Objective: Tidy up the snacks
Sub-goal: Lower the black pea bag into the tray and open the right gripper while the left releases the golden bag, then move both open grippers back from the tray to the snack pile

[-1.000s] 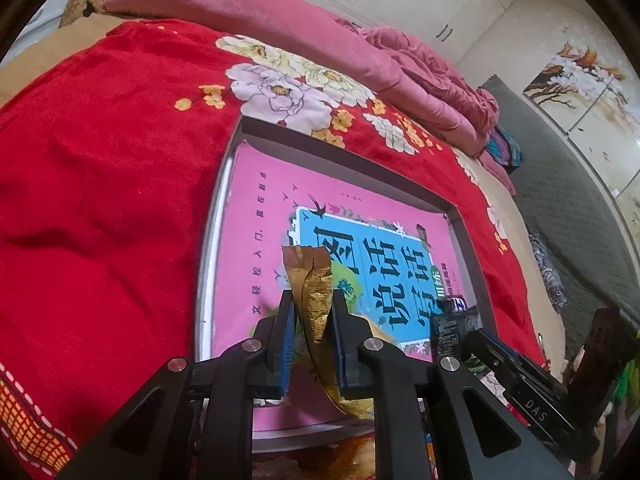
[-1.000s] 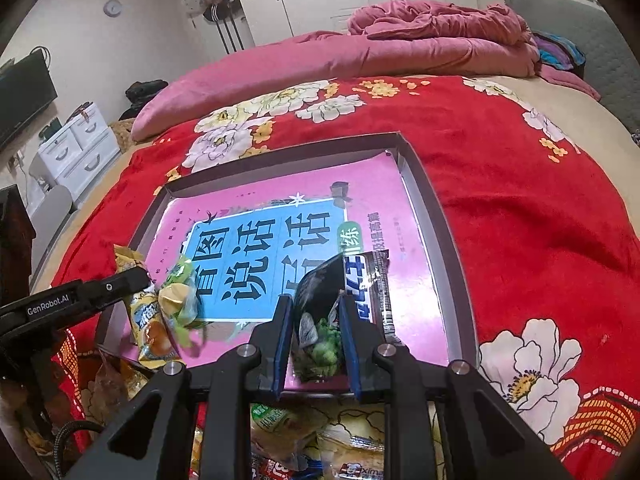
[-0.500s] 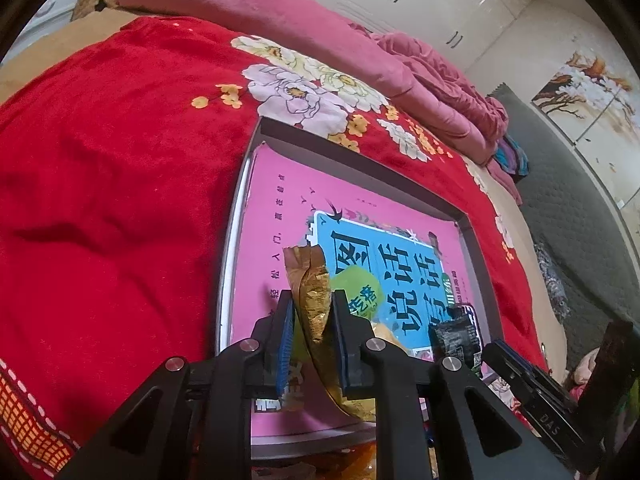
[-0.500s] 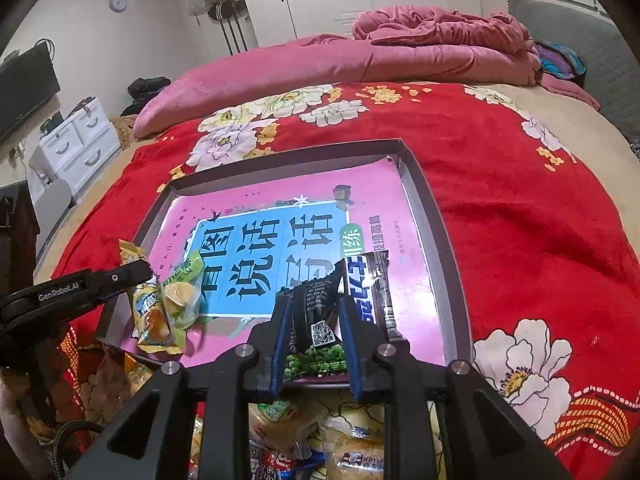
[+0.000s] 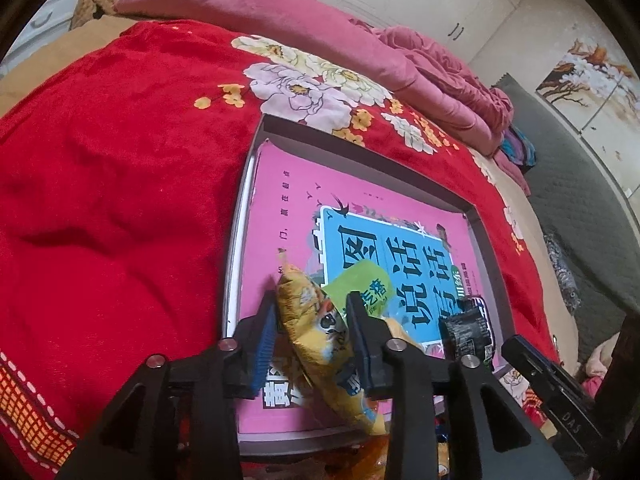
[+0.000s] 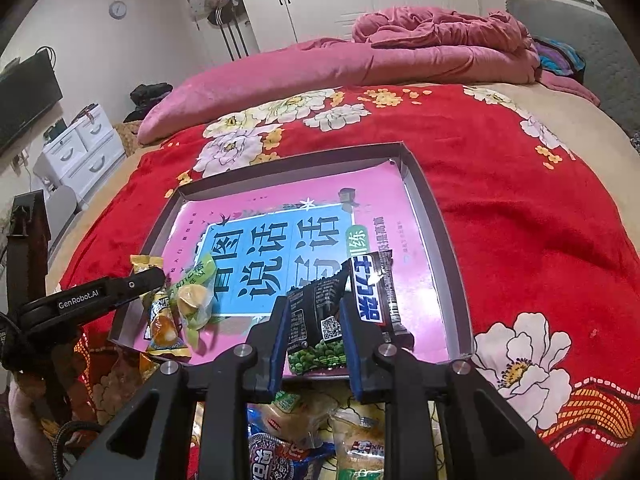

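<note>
A bed (image 6: 520, 208) under a red floral blanket (image 5: 120, 200) fills both views, with a pink quilt (image 6: 360, 64) bunched toward 12 o'clock. On the blanket lies a shallow grey tray (image 6: 436, 216) lined with a pink book (image 6: 280, 216) that bears a blue panel of large characters.

In the right wrist view, the right hand-held gripper (image 6: 314, 344) sits at the tray's 6 o'clock edge. Its jaws are apart, with a black pea packet (image 6: 316, 316) lying between them on the book; I cannot tell whether the pads touch it. Just at the packet's 2 o'clock lies a dark bar wrapper (image 6: 374, 292), overlapping it.

At 9 o'clock in that view the left hand-held gripper (image 6: 148, 280) reaches over the tray's corner. In the left wrist view the left hand-held gripper (image 5: 312, 332) stands with its jaws spread, and a yellow snack bag (image 5: 316, 328) lies between them, tilted, its lower end at the tray's near edge; a gap shows beside the left pad. A green candy (image 5: 362, 288) rests at the bag's 1 o'clock, touching it.

Below the tray, at 6 o'clock in the right wrist view, more loose snacks (image 6: 312, 432) are heaped on the blanket.
</note>
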